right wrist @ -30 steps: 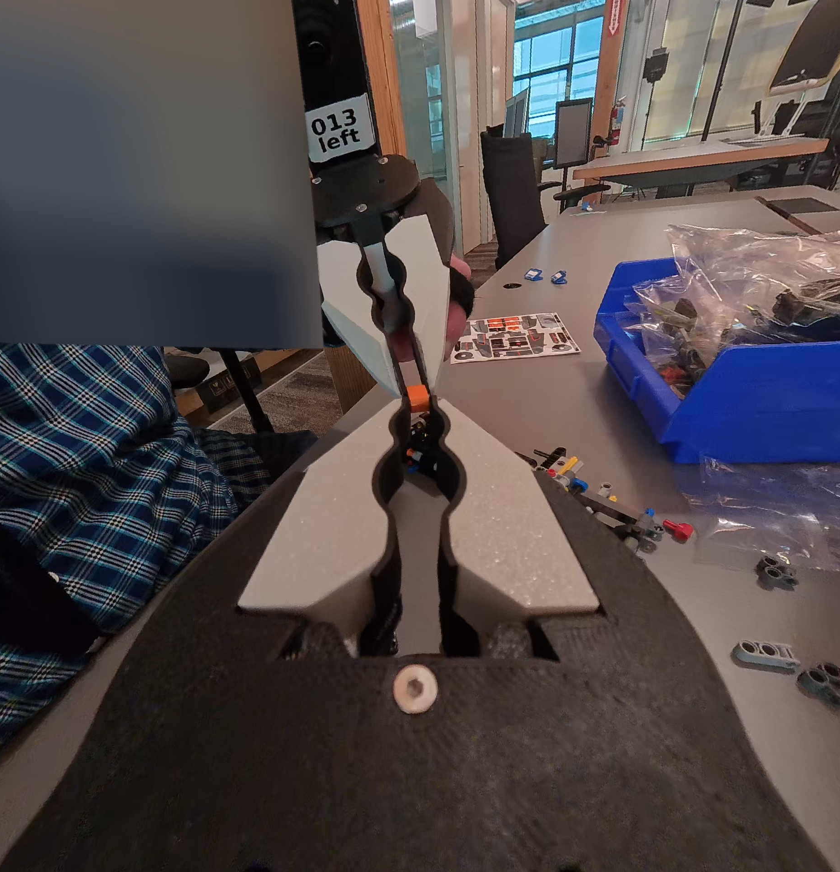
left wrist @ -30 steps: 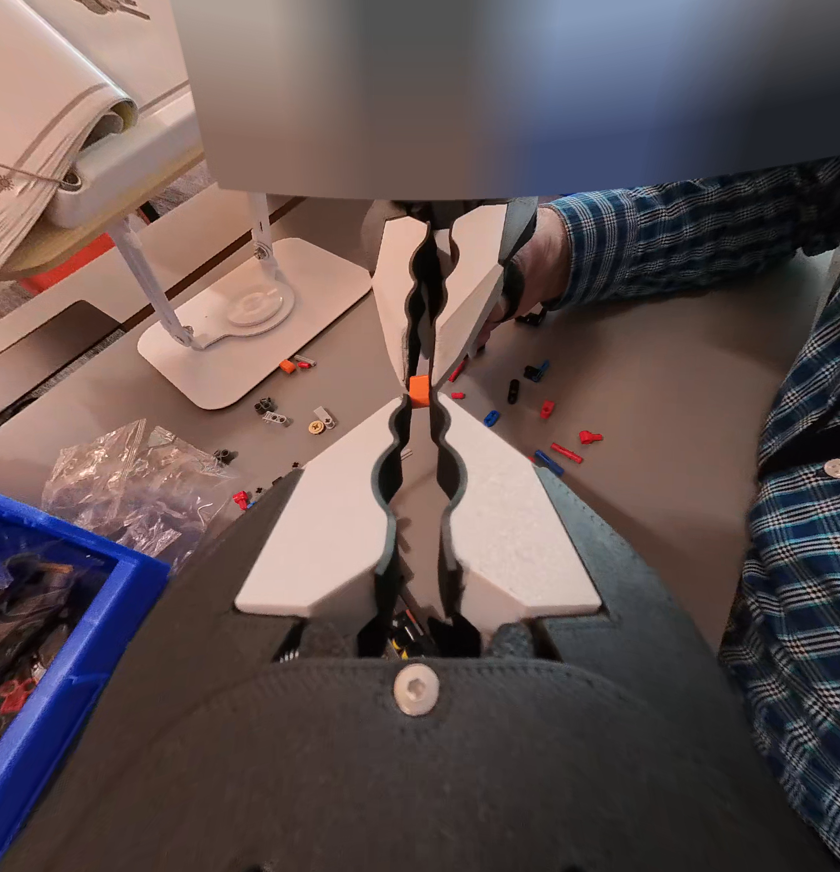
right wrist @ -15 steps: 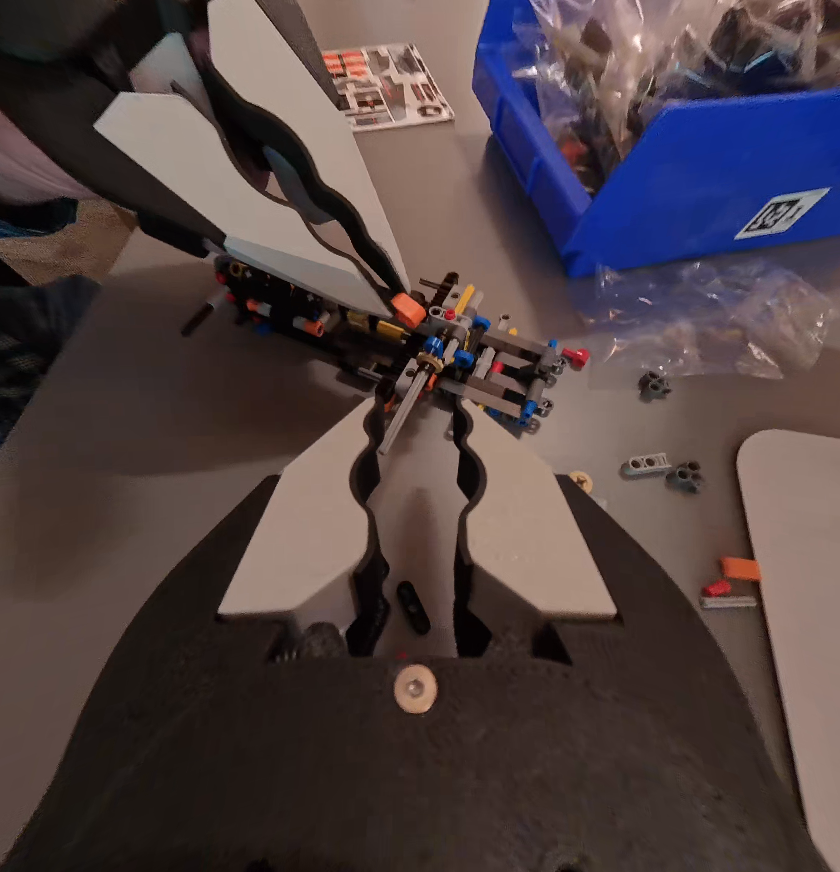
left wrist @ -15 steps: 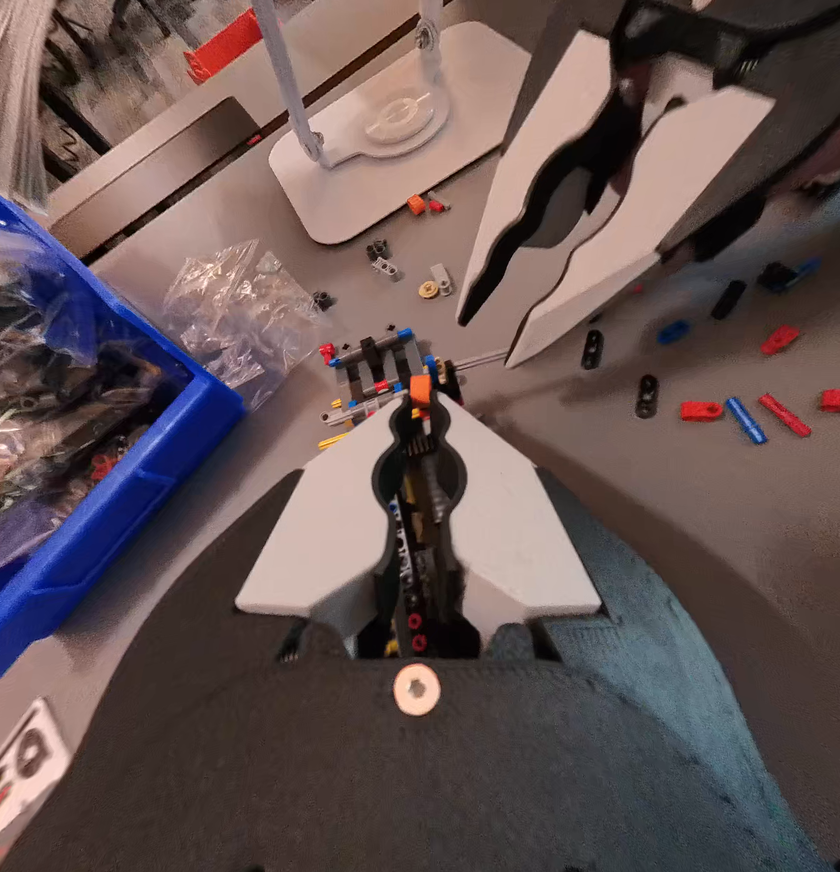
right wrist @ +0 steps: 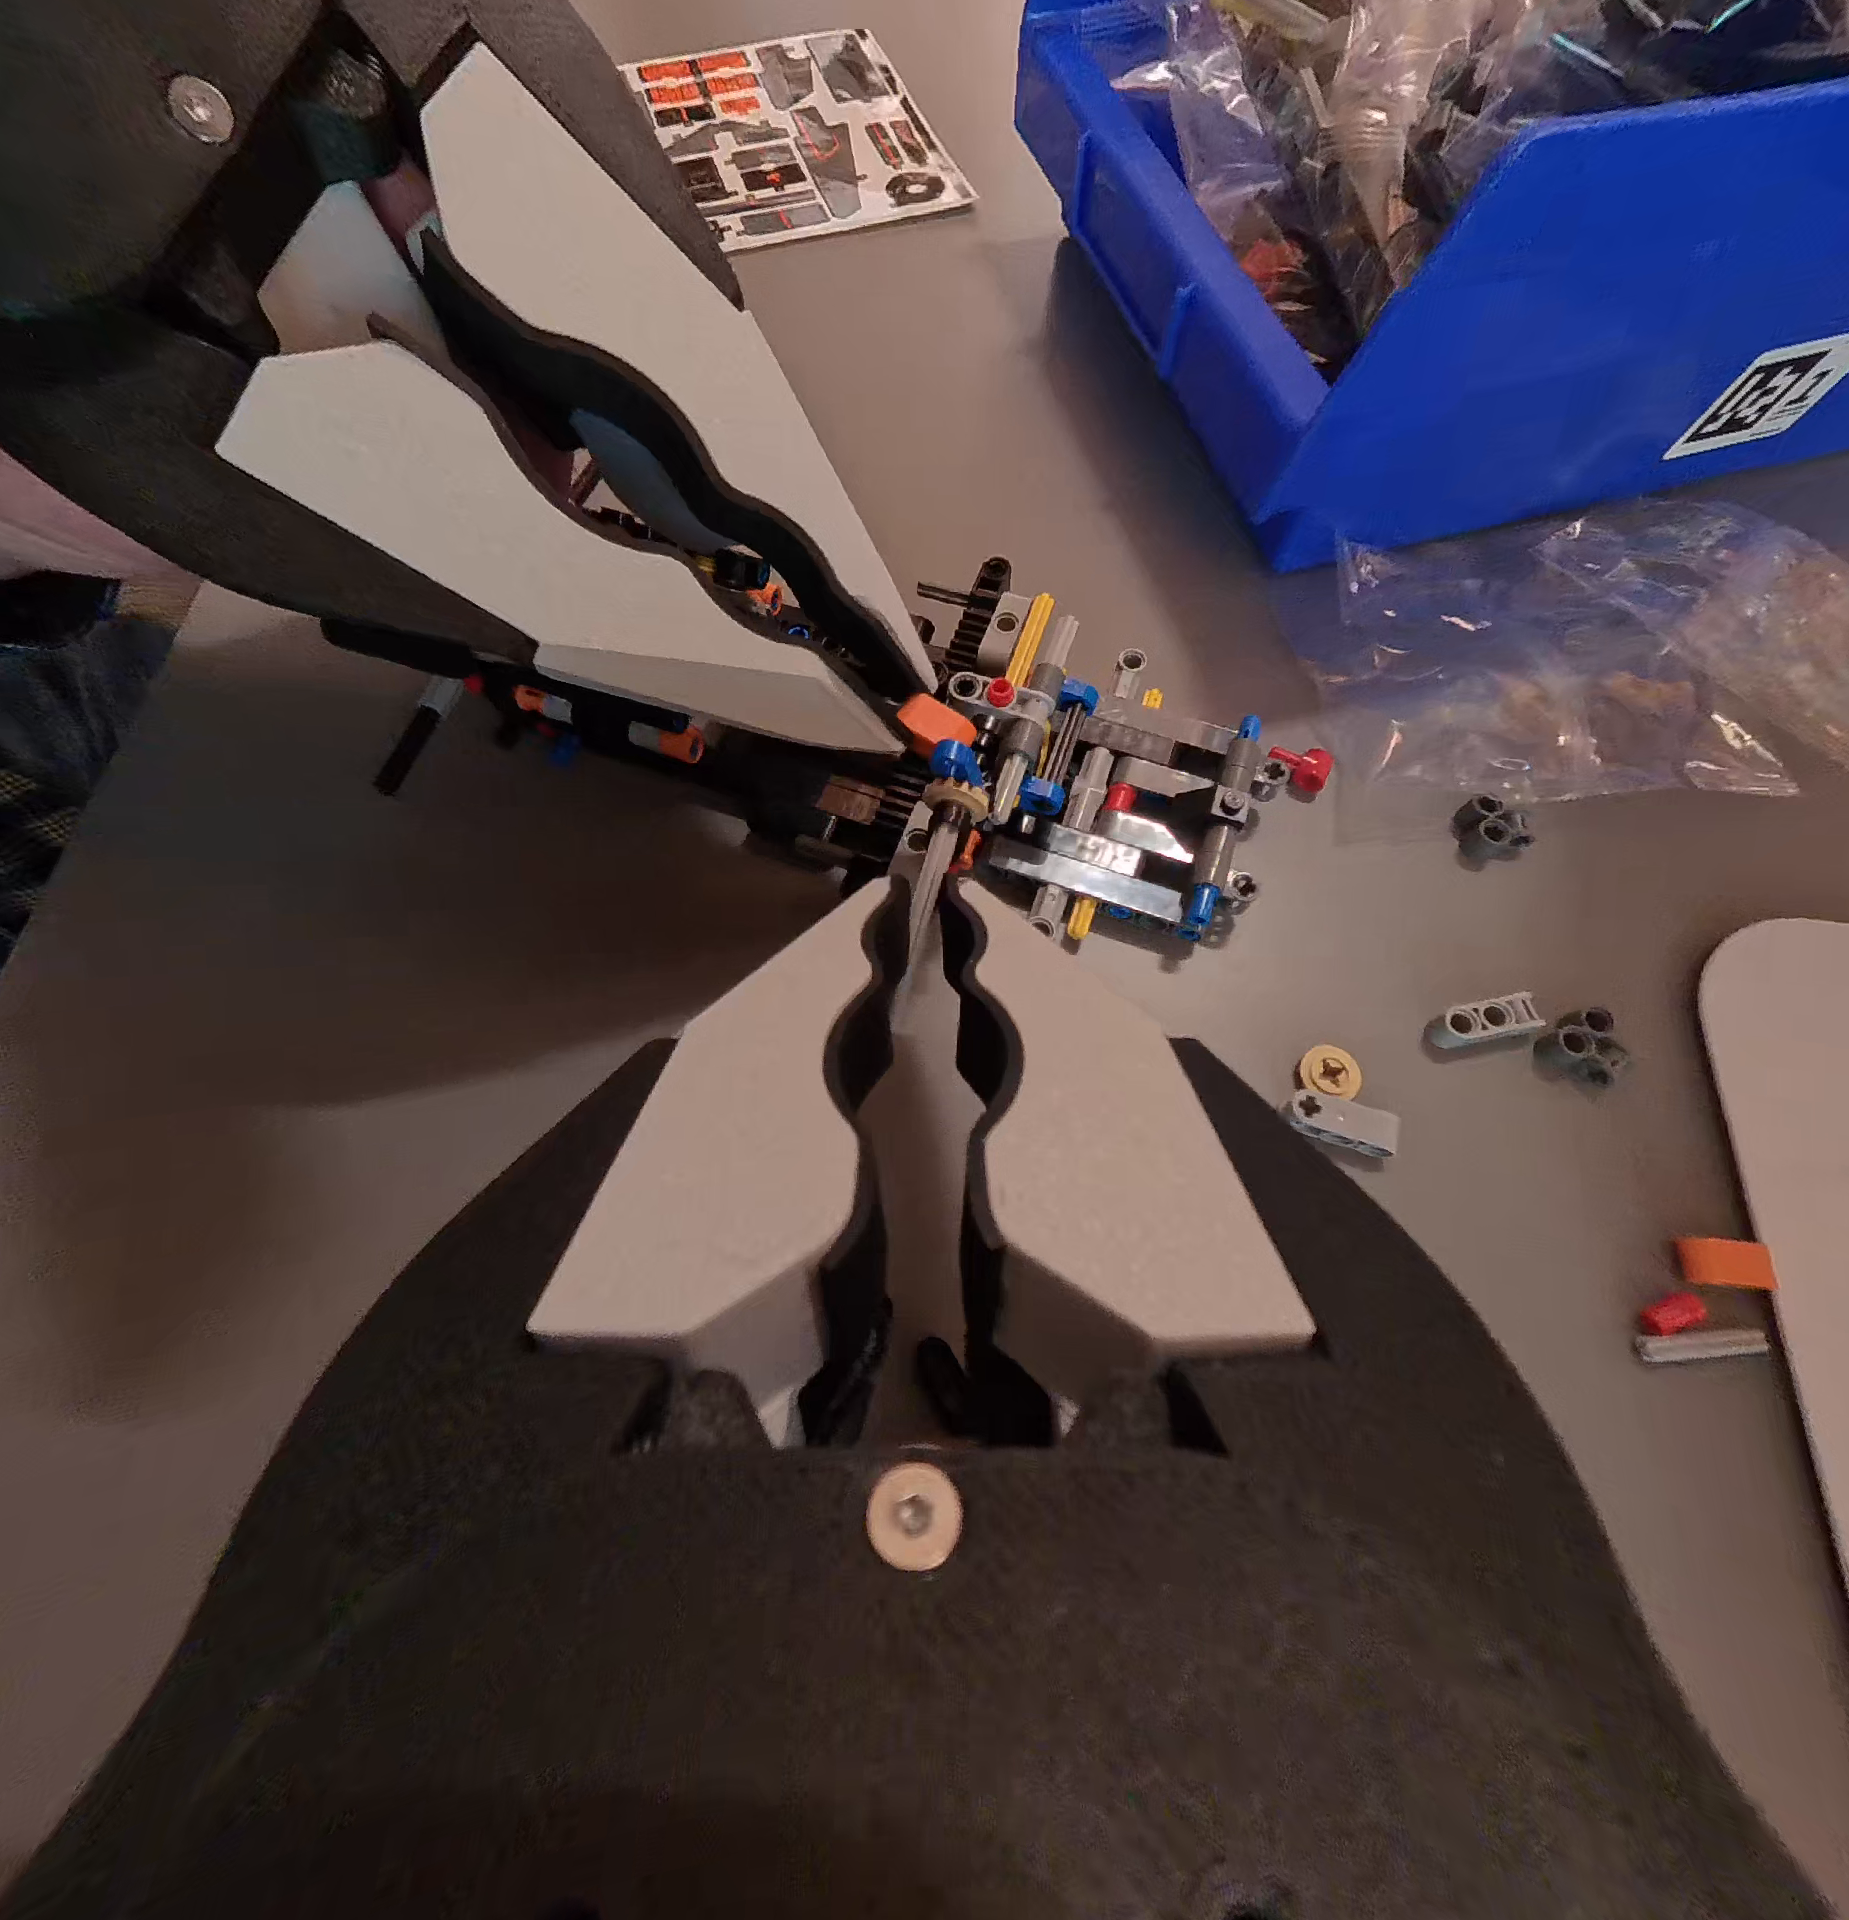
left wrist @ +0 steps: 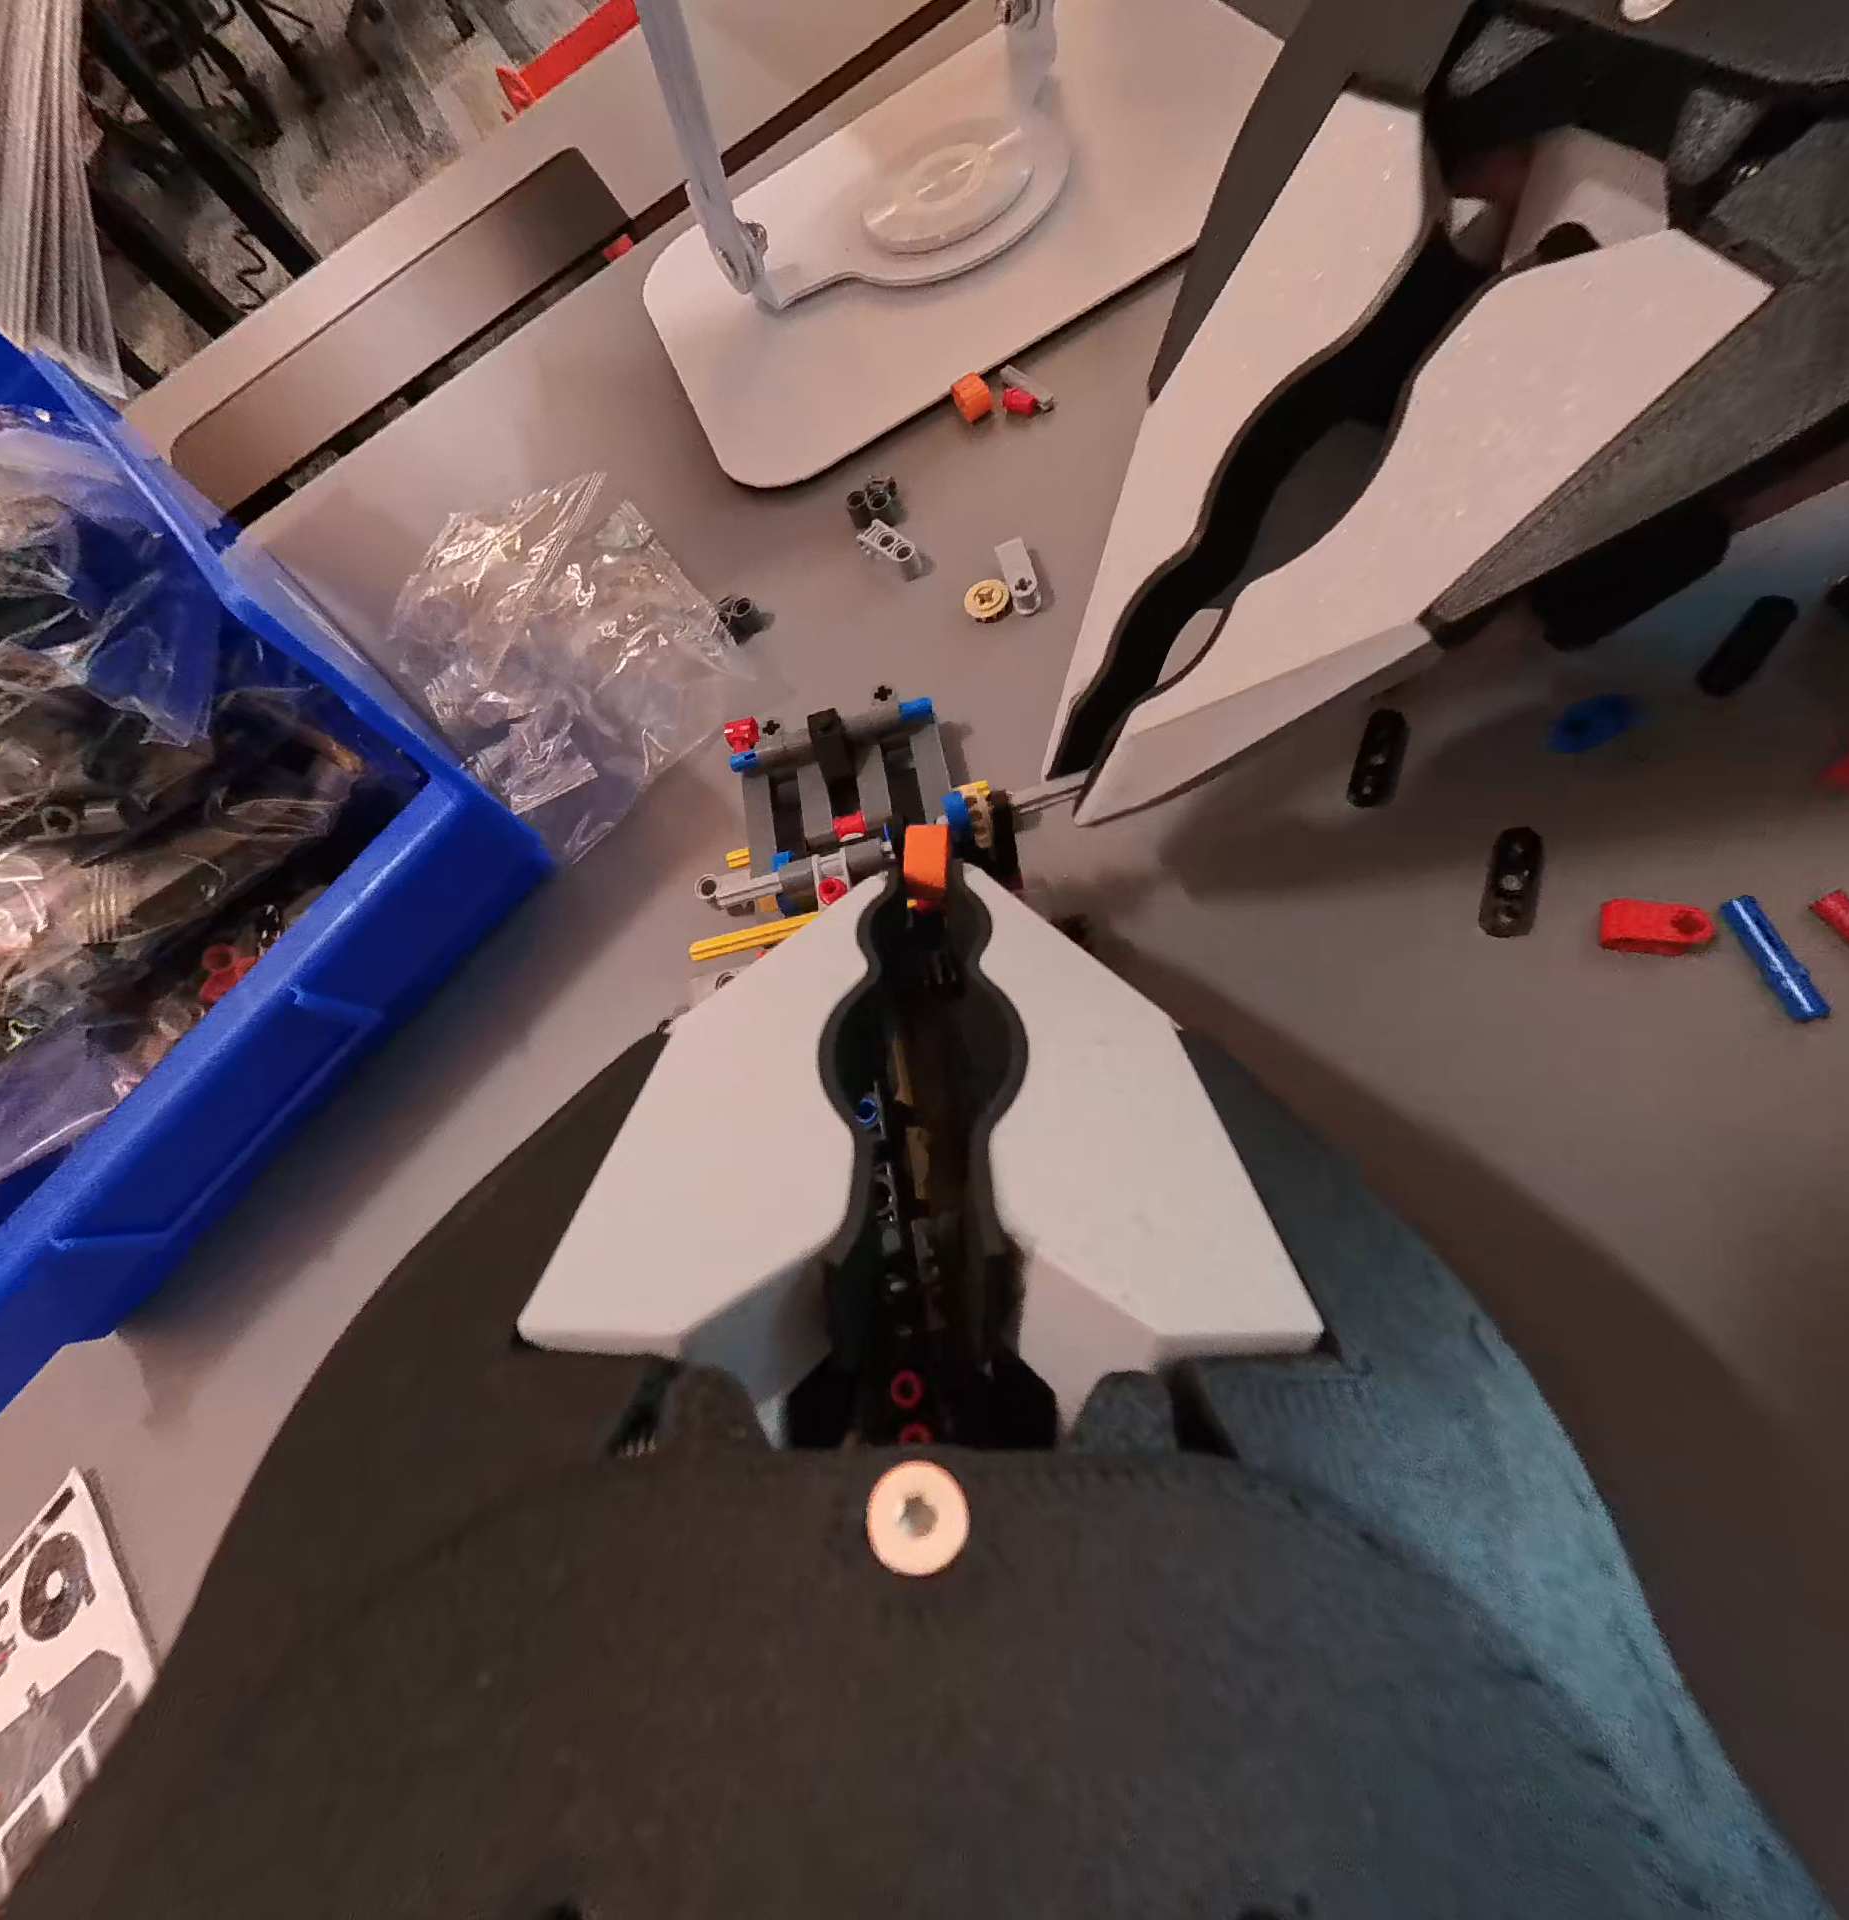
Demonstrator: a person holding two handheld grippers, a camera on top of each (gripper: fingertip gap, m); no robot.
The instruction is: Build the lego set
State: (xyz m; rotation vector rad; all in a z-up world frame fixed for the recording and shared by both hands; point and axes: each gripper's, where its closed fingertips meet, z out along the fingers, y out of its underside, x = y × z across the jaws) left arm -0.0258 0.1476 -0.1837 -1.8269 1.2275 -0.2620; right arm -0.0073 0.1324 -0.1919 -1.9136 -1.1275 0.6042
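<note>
Your left gripper (left wrist: 925,883) is pinched tight on the small orange plastic piece (left wrist: 924,858), holding it against the part-built grey, black and blue Lego frame (right wrist: 1107,800) that lies on the grey table (right wrist: 276,987); your right gripper (right wrist: 925,904) is nearly closed around the thin grey metal-look axle (right wrist: 935,852) jutting from that frame, though whether the pads truly bite it I cannot tell.

The risks, as I judge them: pull or twist the axle off its line and it may bind, or drag the tan bush (right wrist: 951,798) out with it; push the orange piece askew and it could pop free and skitter among the loose pins; the frame is unbraced and may slide.

As for writing: the blue plastic bin (right wrist: 1522,312) carries a white sticker with a black square code, and a printed sticker sheet (right wrist: 795,135) lies beyond; nothing else is legible.
</note>
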